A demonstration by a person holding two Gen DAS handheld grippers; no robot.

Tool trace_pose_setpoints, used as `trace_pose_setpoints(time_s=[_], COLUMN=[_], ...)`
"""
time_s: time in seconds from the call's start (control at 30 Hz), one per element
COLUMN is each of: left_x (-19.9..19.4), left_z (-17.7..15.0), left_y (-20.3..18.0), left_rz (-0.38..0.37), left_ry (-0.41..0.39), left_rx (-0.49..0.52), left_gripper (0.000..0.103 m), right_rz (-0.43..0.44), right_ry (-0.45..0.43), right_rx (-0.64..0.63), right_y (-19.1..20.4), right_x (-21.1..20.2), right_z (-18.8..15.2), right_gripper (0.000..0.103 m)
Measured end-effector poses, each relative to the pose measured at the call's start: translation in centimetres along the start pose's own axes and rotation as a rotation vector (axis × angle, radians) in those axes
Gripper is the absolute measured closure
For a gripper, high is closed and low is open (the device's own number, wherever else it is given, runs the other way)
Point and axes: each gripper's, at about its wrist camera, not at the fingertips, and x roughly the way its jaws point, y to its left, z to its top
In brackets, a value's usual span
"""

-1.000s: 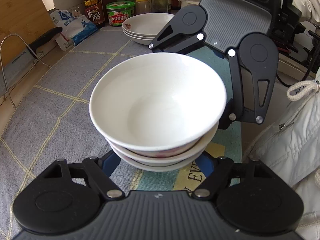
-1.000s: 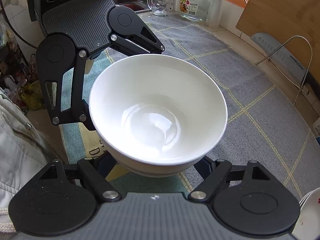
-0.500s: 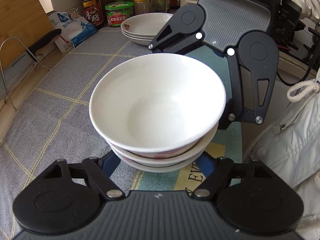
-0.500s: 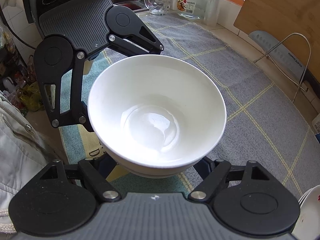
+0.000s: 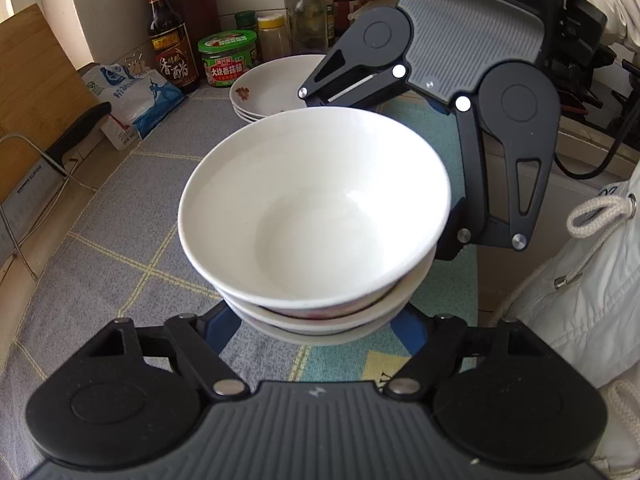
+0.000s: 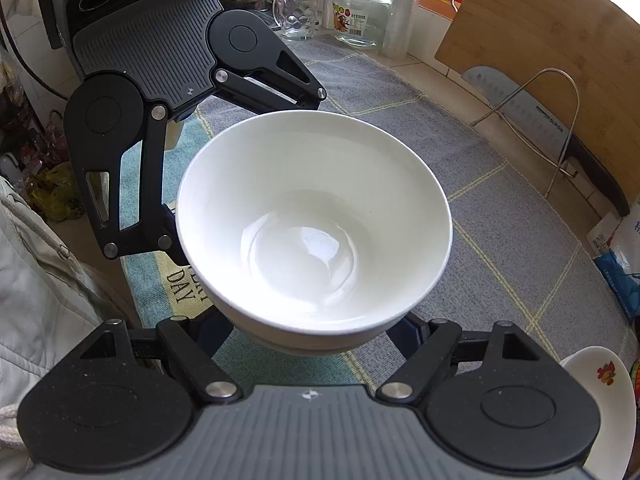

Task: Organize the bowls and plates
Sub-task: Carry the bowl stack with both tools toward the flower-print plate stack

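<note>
Both tongs carry one stack of bowls (image 5: pixel 316 216) between them, clear of the bench (image 5: pixel 120 216) and its grey checked mat. The left tongs (image 5: pixel 316 320) clasp the stack low down on its near side in the left view, partly open, blue fingers (image 5: pixel 218 328) spread around the bottom bowl. The right tongs (image 6: pixel 316 336) hold the opposite side the same way, partly open around the base. How firmly the pads press is hidden under the rims.

The step looks like moving the stack towards the plates (image 5: pixel 272 88) at the far side, beside the jars. To do it well, I'd keep both hands level and moving together, so neither side pulls out of its hold. Keep the stack upright; the nested bowls could slide. Lower it flat just beside the plates, then let go on both sides only once the base rests on the mat.
</note>
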Motion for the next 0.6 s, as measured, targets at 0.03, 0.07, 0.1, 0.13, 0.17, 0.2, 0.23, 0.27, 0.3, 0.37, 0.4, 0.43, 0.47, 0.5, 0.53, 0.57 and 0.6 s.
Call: trace_pose_setpoints(time_s=[0.03, 0.07, 0.1, 0.13, 0.17, 0.2, 0.23, 0.27, 0.3, 0.37, 0.4, 0.43, 0.47, 0.5, 0.53, 0.57, 0.6], left_x=[0.4, 0.6, 0.9, 1.3, 1.6, 1.9, 2.3, 2.6, 3.0, 3.7, 4.1, 4.6, 5.0, 5.4, 5.9, 6.4, 6.8], left_z=[0.7, 1.4, 2.3, 3.3, 4.2, 5.0, 5.9, 6.8, 7.6, 9.4, 10.2, 11.0, 11.6, 12.2, 12.8, 13.4, 13.9], left_y=[-0.2, -0.1, -0.1, -0.1, -0.1, 0.0, 0.0, 0.2, 0.3, 0.5, 0.7, 0.7, 0.8, 0.8, 0.9, 0.9, 0.9], left_rz=[0.002, 0.002, 0.005, 0.01, 0.014, 0.016, 0.017, 0.018, 0.02, 0.03, 0.034, 0.037, 0.04, 0.042, 0.043, 0.045, 0.047], left_ry=[-0.007, -0.011, -0.016, -0.025, -0.033, -0.04, -0.048, -0.055, -0.061, -0.073, -0.078, -0.083, -0.087, -0.089, -0.091, -0.092, -0.093], left_rx=[0.006, 0.012, 0.02, 0.029, 0.039, 0.046, 0.053, 0.06, 0.066, 0.082, 0.088, 0.096, 0.1, 0.105, 0.11, 0.115, 0.12], left_gripper=[0.023, 0.023, 0.023, 0.023, 0.023, 0.023, 0.023, 0.023, 0.023, 0.023, 0.023, 0.023, 0.023, 0.023, 0.023, 0.023, 0.023], right_rz=[-0.007, -0.018, -0.03, -0.042, -0.054, -0.066, -0.075, -0.084, -0.092, -0.111, -0.12, -0.131, -0.14, -0.15, -0.157, -0.164, -0.173], right_ry=[-0.001, -0.002, -0.004, -0.005, -0.006, -0.007, -0.008, -0.008, -0.009, -0.012, -0.013, -0.015, -0.017, -0.018, -0.018, -0.018, -0.019], right_rx=[0.003, 0.003, 0.002, 0.003, 0.005, 0.006, 0.007, 0.01, 0.014, 0.02, 0.021, 0.023, 0.027, 0.03, 0.033, 0.037, 0.041], right_y=[-0.4, -1.0, -1.6, -2.1, -2.7, -3.3, -4.0, -4.7, -5.4, -6.8, -7.3, -8.1, -8.7, -9.3, -9.8, -10.3, -10.8], right_x=[-0.4, -1.1, -1.6, -2.2, -2.7, -3.3, -3.8, -4.4, -4.9, -5.9, -6.2, -6.7, -7.0, -7.3, -7.6, -7.8, -8.0], right_z=[-0.3, -0.7, -1.1, -1.5, -1.9, -2.3, -2.7, -3.2, -3.6, -4.4, -4.8, -5.2, -5.6, -6.0, -6.4, -6.7, -7.2], right_gripper=[0.017, 0.017, 0.017, 0.017, 0.017, 0.017, 0.017, 0.017, 0.017, 0.017, 0.017, 0.017, 0.017, 0.017, 0.017, 0.017, 0.017])
